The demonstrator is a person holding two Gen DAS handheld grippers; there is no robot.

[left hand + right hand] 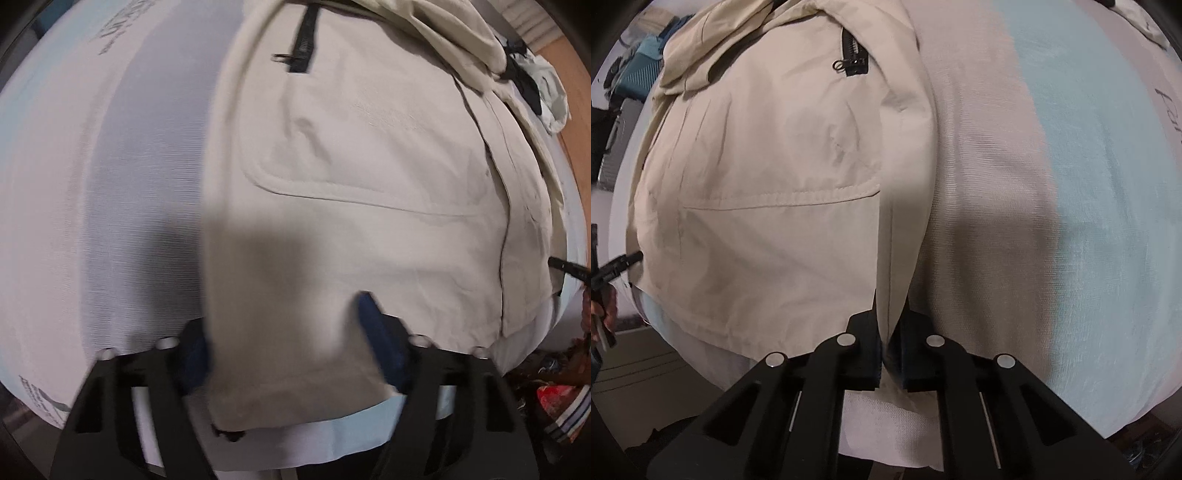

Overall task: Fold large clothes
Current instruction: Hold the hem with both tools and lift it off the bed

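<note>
A beige jacket (369,177) with black zipped pockets lies flat on a white and pale blue cloth (110,184). My left gripper (284,336) points down over the jacket's lower left corner. It is open, its blue-padded fingers (373,328) stand wide apart, and the fabric lies loose between them. In the right wrist view the same jacket (757,166) fills the left half. My right gripper (890,332) is shut on the jacket's raised right edge, pinching a ridge of beige fabric between its pads.
The striped cloth (1071,184) with dark lettering covers the surface beyond the jacket. A blue ribbed crate (642,70) stands at the far left. Wooden floor (569,74) and colourful clutter (554,391) lie past the cloth's right edge. A hand (605,306) shows at the left.
</note>
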